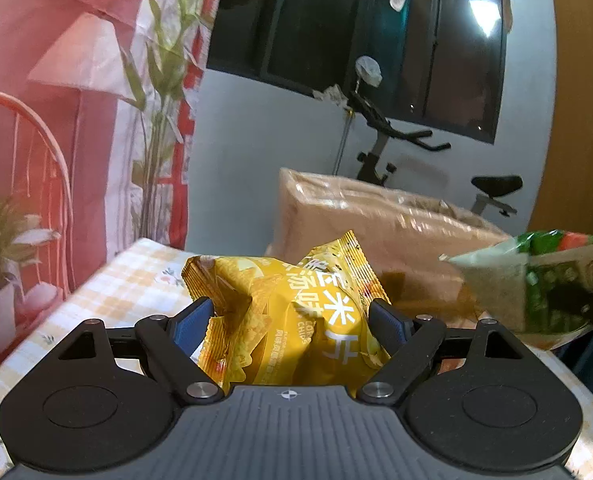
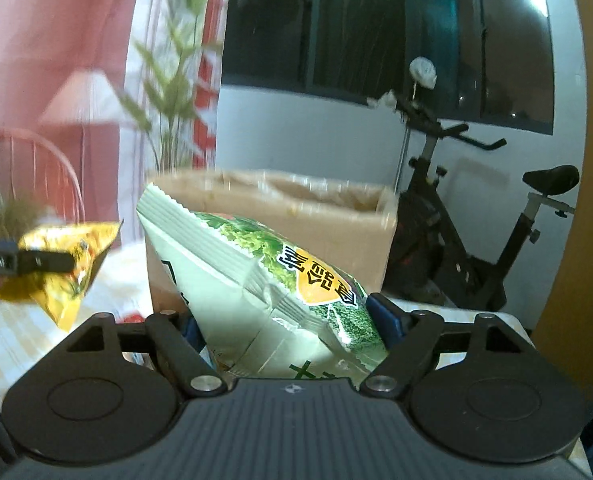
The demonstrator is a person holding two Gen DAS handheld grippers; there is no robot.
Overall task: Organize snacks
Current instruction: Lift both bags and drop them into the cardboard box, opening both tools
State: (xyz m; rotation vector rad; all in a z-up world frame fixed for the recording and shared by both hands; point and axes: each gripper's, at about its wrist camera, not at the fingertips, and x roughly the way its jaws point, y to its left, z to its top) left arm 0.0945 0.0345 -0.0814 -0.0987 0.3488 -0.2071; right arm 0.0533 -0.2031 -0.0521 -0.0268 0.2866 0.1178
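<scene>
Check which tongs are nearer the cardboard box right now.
Right, likely. The right tongs, gripping the green bag, face the cardboard box directly; the left tongs, holding the yellow bag, sit left of it.

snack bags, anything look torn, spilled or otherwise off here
Nothing spilled or torn shows. The yellow chip bag is crumpled where the left gripper pinches it, and the green snack bag hangs tilted, its label upside down, in the right gripper. The cardboard box behind stands upright and open.
</scene>
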